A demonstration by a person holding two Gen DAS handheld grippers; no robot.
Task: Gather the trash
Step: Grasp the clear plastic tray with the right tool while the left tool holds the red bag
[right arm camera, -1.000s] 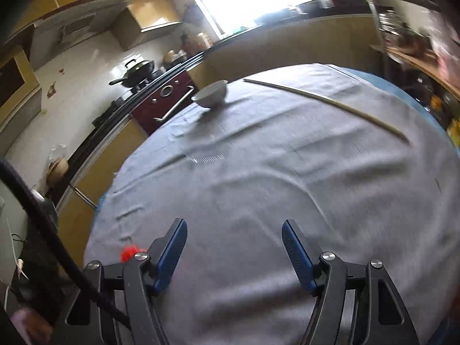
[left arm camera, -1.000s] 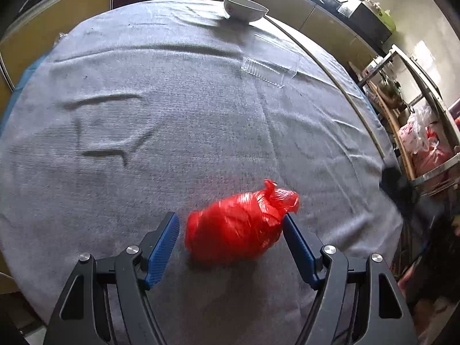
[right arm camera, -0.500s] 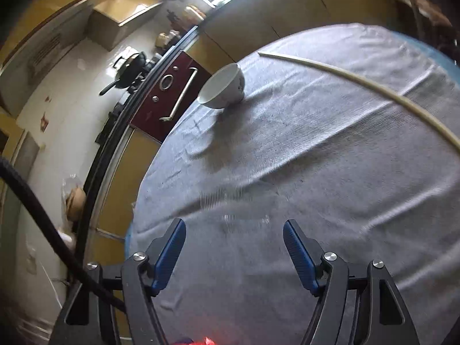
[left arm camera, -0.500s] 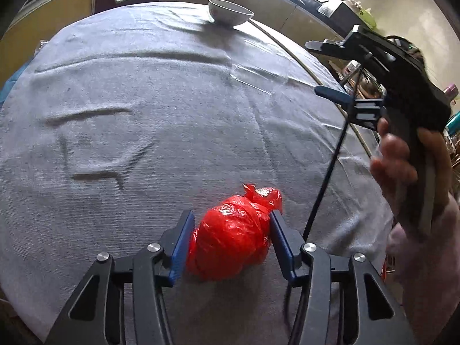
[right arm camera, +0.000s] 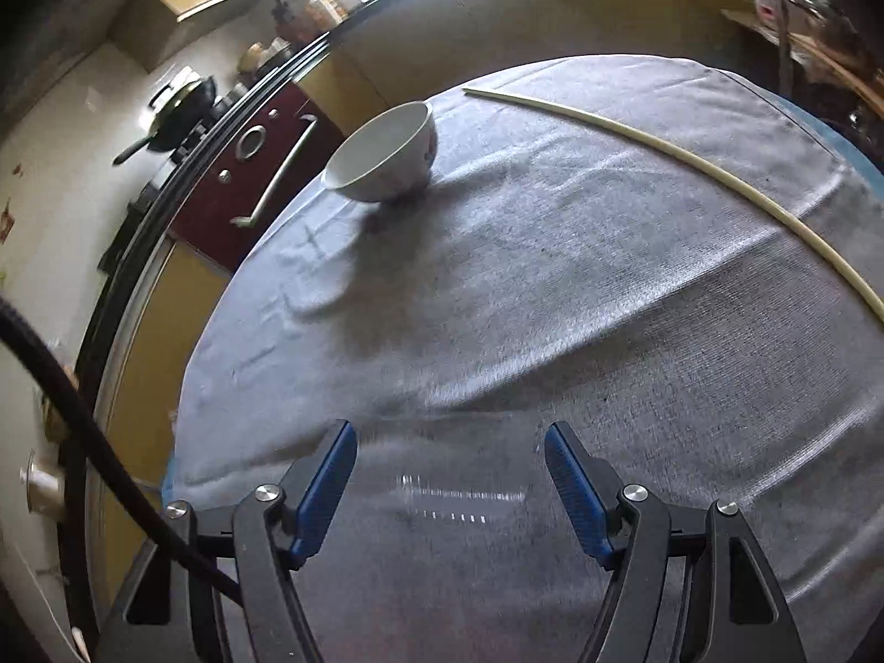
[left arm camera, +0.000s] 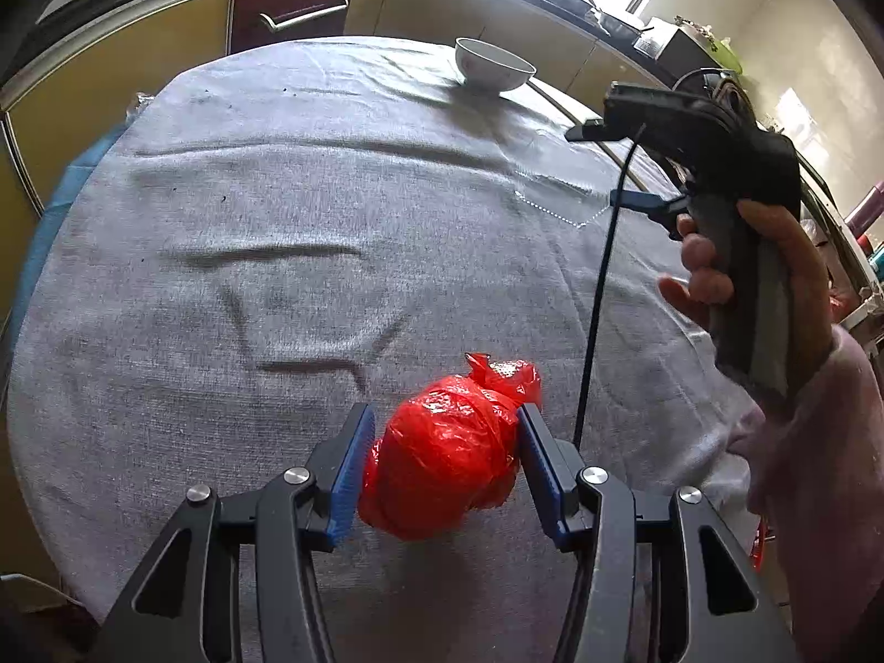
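Note:
A knotted red plastic bag lies on the grey tablecloth near the table's front edge. My left gripper is shut on it, a blue pad pressing each side. Farther back on the right lies a clear plastic tray, visible mostly by its glinting edges. My right gripper, held by a person's hand, hovers over that tray. In the right wrist view the right gripper stands open, with the clear tray low between its fingers; the pads do not press on it.
A white bowl stands at the table's far edge. A long pale stick lies across the cloth on the right. Yellow cabinets and a dark red oven lie beyond the table. A black cable hangs from the right gripper.
The left jaws closed onto the red bag. The right gripper came in from the right and moved over the clear tray, nearer the bowl.

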